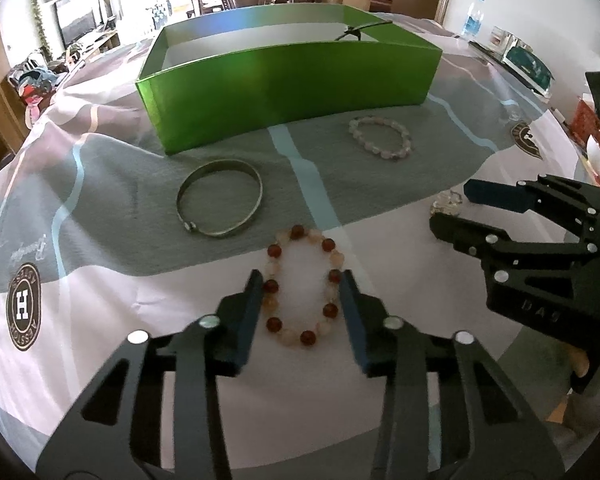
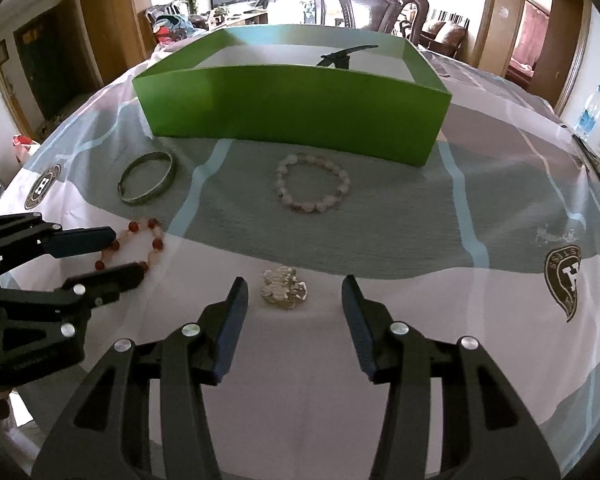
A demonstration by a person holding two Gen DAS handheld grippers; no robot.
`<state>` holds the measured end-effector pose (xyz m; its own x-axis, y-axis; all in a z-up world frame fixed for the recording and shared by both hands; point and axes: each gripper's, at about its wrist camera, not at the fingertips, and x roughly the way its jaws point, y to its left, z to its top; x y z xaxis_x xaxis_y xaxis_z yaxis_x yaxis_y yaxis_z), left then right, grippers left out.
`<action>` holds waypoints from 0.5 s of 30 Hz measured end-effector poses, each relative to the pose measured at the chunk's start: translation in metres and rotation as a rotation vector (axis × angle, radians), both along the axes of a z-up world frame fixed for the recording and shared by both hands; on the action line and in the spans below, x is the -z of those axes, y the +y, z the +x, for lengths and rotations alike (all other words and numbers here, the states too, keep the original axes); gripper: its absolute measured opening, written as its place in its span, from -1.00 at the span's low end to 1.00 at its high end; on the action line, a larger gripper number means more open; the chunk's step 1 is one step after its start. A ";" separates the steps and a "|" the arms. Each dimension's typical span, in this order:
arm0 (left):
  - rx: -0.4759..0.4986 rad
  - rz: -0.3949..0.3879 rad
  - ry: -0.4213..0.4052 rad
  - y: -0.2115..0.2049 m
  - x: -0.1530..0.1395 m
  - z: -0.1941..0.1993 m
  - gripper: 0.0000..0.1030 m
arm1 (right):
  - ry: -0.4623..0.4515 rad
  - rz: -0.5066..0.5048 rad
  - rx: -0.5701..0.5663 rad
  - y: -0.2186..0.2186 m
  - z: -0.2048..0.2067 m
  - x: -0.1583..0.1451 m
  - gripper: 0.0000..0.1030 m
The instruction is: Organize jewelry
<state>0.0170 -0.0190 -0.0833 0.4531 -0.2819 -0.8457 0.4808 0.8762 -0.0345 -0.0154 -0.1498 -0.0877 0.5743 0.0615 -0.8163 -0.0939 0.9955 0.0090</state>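
A red and pale bead bracelet (image 1: 329, 245) lies on the cloth between the open fingers of my left gripper (image 1: 300, 278); it also shows in the right wrist view (image 2: 156, 236). A crumpled clear crystal bracelet (image 2: 284, 287) lies just ahead of my open right gripper (image 2: 294, 282), seen from the left wrist (image 1: 446, 204). A metal bangle (image 1: 220, 198) (image 2: 147, 177) and a pale pink bead bracelet (image 1: 381, 137) (image 2: 313, 188) lie in front of the open green box (image 1: 284, 92) (image 2: 296, 108), which holds a dark item (image 2: 340, 58).
The table wears a grey, pink and white cloth (image 2: 380, 232) with round logos. A water bottle (image 1: 473, 16) and boxes stand at the far right edge. A dark wooden chair (image 2: 372, 4) stands behind the green box.
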 end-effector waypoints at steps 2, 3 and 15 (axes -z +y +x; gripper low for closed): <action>-0.002 0.003 -0.002 0.001 0.000 0.000 -0.38 | 0.002 0.001 -0.001 0.001 0.000 0.001 -0.06; -0.003 0.000 0.001 0.002 0.000 0.001 -0.38 | 0.003 0.002 -0.002 0.002 0.001 0.001 -0.06; -0.018 -0.029 0.015 0.008 -0.001 0.004 -0.70 | -0.005 0.008 -0.002 0.004 0.001 0.005 -0.09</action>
